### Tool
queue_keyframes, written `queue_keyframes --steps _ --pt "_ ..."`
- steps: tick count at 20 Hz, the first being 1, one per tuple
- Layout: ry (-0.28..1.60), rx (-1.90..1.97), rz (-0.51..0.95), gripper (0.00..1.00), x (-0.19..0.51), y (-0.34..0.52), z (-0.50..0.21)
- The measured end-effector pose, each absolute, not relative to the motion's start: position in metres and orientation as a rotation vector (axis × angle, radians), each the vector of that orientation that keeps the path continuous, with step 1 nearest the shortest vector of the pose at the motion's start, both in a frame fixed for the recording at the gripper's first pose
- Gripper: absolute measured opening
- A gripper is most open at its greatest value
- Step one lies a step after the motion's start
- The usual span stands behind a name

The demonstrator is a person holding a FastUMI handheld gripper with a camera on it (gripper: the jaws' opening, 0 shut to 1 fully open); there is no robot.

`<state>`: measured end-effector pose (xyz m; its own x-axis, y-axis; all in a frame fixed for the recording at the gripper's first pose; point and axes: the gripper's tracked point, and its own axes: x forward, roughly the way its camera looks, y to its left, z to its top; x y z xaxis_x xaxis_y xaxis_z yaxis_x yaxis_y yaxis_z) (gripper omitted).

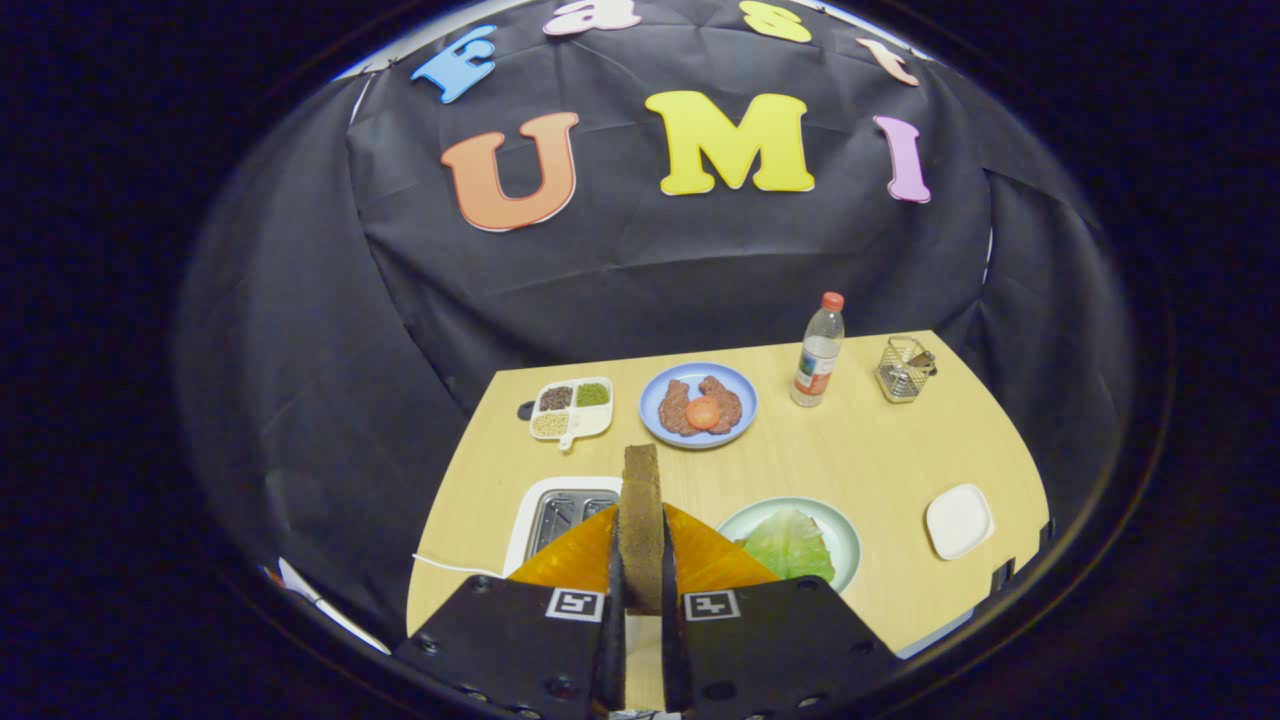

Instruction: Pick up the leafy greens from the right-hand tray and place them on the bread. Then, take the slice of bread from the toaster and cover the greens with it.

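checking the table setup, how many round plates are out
2. The blue plate with meat and a tomato slice sits beyond the fingers, left of the water bottle. The pale green plate holding the leafy greens is just ahead-right of the gripper, shut on the bread slice.

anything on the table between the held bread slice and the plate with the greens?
No. In the gripper view the tongs are shut on the bread slice; only bare table separates it from the green plate holding the lettuce.

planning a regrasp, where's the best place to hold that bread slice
Across its two flat faces, near the lower edge, coming from below as the tongs do now. The bread slice stands on edge, thin and upright, so its broad sides suit both fingers.
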<state>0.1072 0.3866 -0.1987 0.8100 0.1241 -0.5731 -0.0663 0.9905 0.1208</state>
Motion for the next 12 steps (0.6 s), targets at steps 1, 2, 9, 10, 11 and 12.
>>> queue_keyframes --steps 1,2,9,10,11,12 --pt "0.629 0.107 0.092 0.14 0.109 0.379 -0.203" --pt "0.642 0.112 0.074 0.14 0.113 0.371 -0.21" --pt "0.731 0.14 0.009 0.15 0.142 0.327 -0.274" --pt "0.746 0.156 0.011 0.15 0.146 0.325 -0.284" --pt "0.755 0.172 0.012 0.15 0.15 0.323 -0.294" --pt "0.762 0.187 0.019 0.15 0.153 0.321 -0.3"
